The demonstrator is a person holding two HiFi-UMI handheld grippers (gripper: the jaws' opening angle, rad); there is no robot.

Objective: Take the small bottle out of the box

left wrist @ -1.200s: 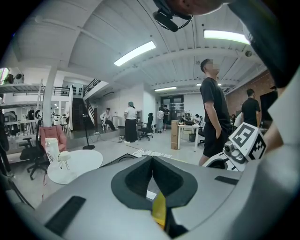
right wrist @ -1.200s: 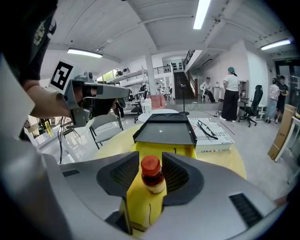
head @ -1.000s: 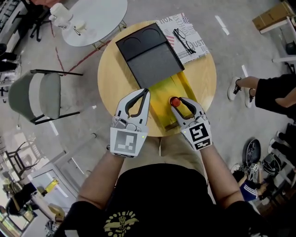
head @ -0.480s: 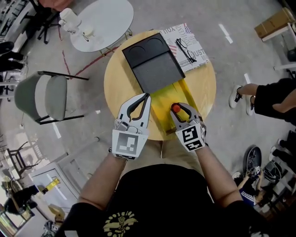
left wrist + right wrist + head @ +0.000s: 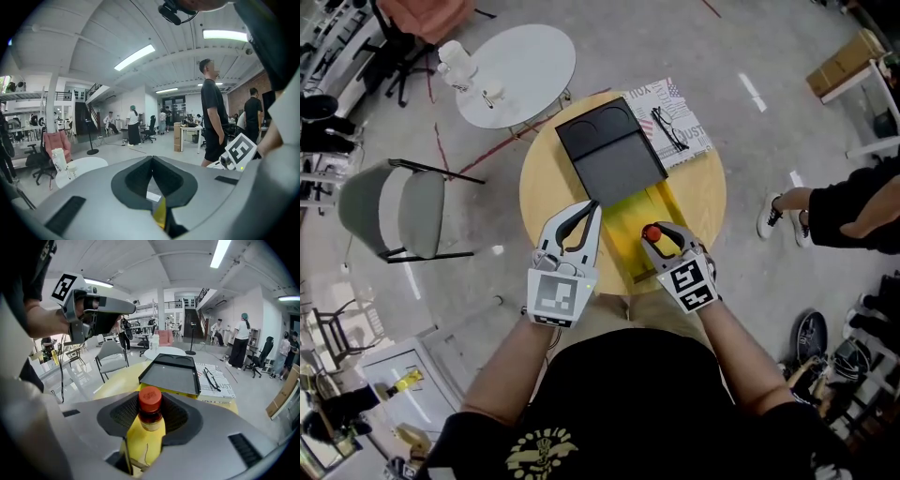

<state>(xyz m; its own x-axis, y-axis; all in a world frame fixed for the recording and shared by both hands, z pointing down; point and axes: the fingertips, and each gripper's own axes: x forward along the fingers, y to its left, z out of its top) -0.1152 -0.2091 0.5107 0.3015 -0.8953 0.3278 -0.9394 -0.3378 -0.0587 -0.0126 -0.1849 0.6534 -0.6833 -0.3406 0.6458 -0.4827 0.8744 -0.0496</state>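
Round wooden table (image 5: 542,178), seen steeply from above; yellow box (image 5: 630,246) at its near side, open toward the person; black lid (image 5: 611,155) lying over the box's far part.

Right gripper (image 5: 664,240): jaws have just been closing, now pinching the small bottle (image 5: 150,411) just under its red cap (image 5: 150,398); dark pads sit against both sides of the neck; bottle upright, cap pointing up. From the head view the cap shows over the yellow inside of the box, at the near right part; cannot tell whether the bottle's base has cleared the box.

Left gripper (image 5: 596,210): jaws pressed together at the tips, nothing between them; only a yellow sliver of the box shows through the gap behind the tips in the left gripper view; gripper held over the table just left of the box, tips near the lid's near corner.

Far right of the table: a printed paper (image 5: 686,112) partly under the lid's edge, a pair of glasses (image 5: 672,129) lying on it.

Off the table: a white round table (image 5: 525,56) beyond; a grey chair (image 5: 398,202) to the left; a person (image 5: 853,202) at the right edge.
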